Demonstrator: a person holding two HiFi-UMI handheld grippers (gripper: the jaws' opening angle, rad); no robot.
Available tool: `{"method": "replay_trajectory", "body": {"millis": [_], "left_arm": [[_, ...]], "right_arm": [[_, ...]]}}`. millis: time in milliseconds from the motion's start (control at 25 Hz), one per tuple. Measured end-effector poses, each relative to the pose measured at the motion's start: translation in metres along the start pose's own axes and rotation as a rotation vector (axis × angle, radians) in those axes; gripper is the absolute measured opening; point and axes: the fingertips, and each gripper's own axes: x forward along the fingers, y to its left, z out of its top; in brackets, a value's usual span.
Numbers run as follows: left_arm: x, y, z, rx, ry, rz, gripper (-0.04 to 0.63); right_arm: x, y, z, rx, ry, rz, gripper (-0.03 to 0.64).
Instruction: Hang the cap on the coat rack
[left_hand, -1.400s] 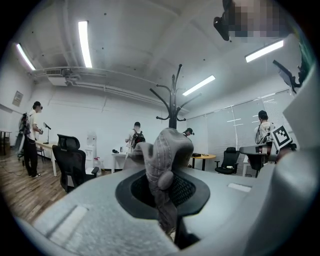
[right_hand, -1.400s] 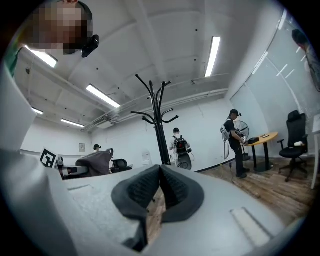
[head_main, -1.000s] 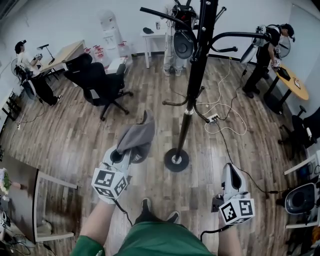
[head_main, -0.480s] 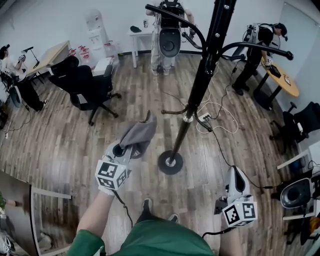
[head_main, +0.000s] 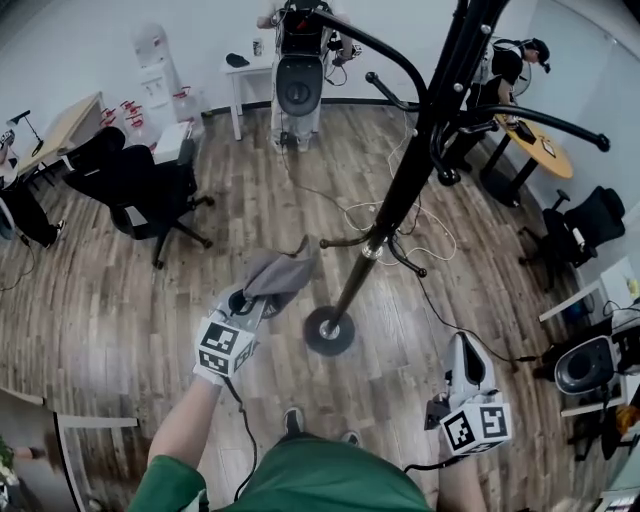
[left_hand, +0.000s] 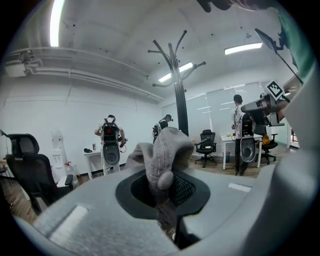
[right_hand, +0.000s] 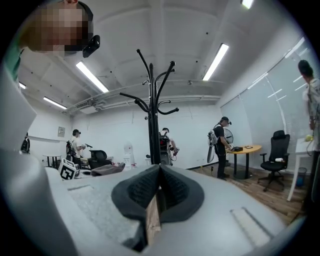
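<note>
Carried forward toward the stand over the last second, the left gripper (head_main: 243, 308) now sits just left of the coat rack (head_main: 400, 190), whose base has drawn closer to it than before. Its jaws are clenched on the grey cap (head_main: 280, 275), which drapes ahead of the fingertips toward the pole. From the left gripper view the cap (left_hand: 162, 150) bunches up directly beyond the jaws, with the rack's curved hooks (left_hand: 172, 55) well above and behind it. The pinch seems to be on one edge, probably so the crown hangs free to drop over a hook (none has been reached yet).

Right of the pole, the right gripper (head_main: 462, 348) is held low and back, its jaws closed on nothing; it likely stays clear because one gripper is enough for this lift. Its own view shows the rack (right_hand: 152, 115) straight ahead and the cap (right_hand: 107, 169) off to its left. Other people work at tabletops in the background.
</note>
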Motion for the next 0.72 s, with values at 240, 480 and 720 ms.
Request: {"method": "replay_trajectory", "body": {"millis": [240, 480, 720], "left_arm": [[0.035, 0.016, -0.015, 0.044, 0.024, -0.096, 0.029], [0.059, 0.018, -0.026, 0.074, 0.034, -0.157, 0.028], [0.078, 0.013, -0.04, 0.086, 0.05, -0.213, 0.028]], "right_arm": [[0.015, 0.012, -0.002, -0.005, -0.001, -0.066, 0.003], [0.015, 0.018, -0.007, -0.001, -0.001, -0.12, 0.003], [0.012, 0.021, -0.012, -0.006, 0.008, -0.174, 0.003]]}}
